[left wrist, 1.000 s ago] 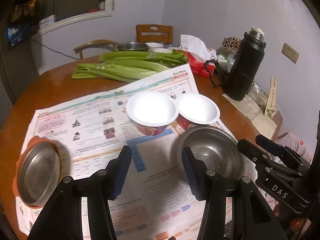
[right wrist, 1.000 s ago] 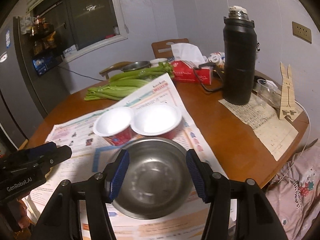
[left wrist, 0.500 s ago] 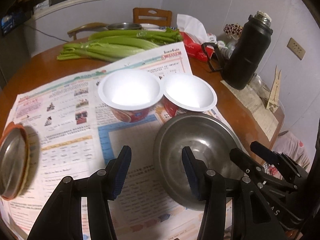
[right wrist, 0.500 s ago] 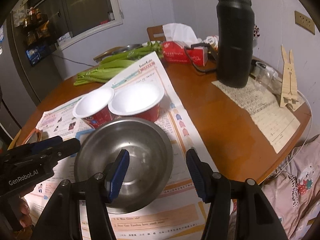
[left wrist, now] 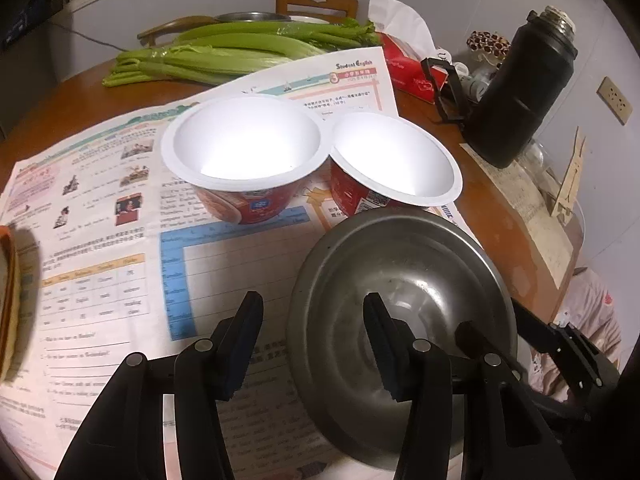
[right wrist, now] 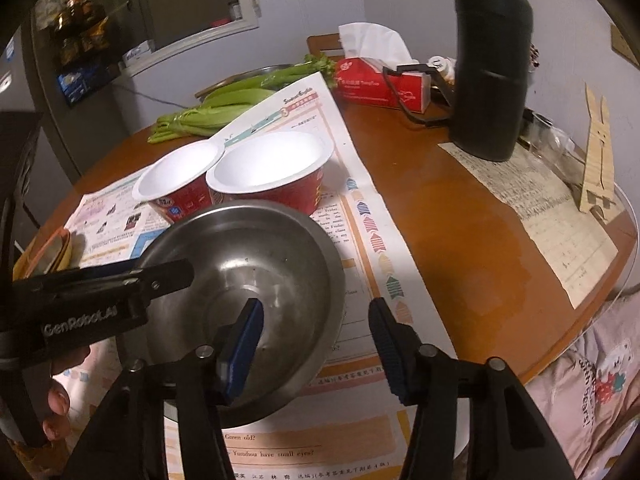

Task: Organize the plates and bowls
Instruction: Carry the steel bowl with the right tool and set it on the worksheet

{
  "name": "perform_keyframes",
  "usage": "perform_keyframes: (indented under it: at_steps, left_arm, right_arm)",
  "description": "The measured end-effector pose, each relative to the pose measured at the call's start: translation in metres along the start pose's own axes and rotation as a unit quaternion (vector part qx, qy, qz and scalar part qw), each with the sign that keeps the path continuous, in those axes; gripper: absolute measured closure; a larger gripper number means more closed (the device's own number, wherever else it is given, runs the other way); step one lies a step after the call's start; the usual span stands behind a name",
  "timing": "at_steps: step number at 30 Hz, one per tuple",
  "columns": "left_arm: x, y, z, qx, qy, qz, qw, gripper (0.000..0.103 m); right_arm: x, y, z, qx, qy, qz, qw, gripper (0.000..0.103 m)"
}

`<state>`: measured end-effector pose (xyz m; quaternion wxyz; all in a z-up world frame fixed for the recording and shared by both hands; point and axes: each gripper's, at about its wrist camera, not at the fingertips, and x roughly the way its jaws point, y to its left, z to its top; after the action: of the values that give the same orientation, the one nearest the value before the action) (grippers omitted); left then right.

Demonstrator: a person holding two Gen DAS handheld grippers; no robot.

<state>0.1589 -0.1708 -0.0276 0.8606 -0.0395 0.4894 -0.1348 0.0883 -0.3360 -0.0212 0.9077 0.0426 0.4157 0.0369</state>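
Right wrist view: both grippers' ribbed fingers, closing, straddle the round steel bowl's rim unpinched.

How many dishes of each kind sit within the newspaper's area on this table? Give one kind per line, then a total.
Red disposable bowls with white insides: 2
Round stainless steel bowl: 1
Orange-rimmed metal dish: 1
Total: 4
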Motion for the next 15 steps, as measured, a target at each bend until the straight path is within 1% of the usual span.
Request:
perform_keyframes:
  at_steps: [1, 2, 3, 4, 8, 15]
  left_arm:
    - [0.001, -0.001, 0.0, 0.0, 0.002, -0.003, 1.0, 0.057]
    - [0.003, -0.002, 0.0, 0.0, 0.004, -0.007, 1.0, 0.064]
    - [0.004, -0.003, 0.0, 0.002, 0.006, -0.011, 0.9999, 0.067]
    - [0.005, -0.005, 0.0, 0.003, 0.006, -0.009, 0.9999, 0.067]
    - [0.004, -0.005, 0.001, 0.001, 0.005, -0.009, 0.9999, 0.067]
    - [-0.018, 0.003, -0.004, 0.003, -0.012, -0.01, 0.9999, 0.067]
  right_arm:
    - [0.001, 0.001, 0.0, -0.003, 0.0, 0.003, 1.0, 0.052]
    - [0.002, 0.002, 0.0, -0.006, 0.001, 0.004, 1.0, 0.053]
    - [0.003, 0.004, 0.0, -0.01, 0.001, 0.009, 1.0, 0.054]
    - [0.003, 0.005, 0.0, -0.013, 0.001, 0.015, 1.0, 0.054]
    - [0.004, 0.012, -0.001, -0.03, 0.001, 0.002, 1.0, 0.054]
    - [-0.007, 0.021, 0.001, -0.04, -0.003, 0.011, 0.999, 0.054]
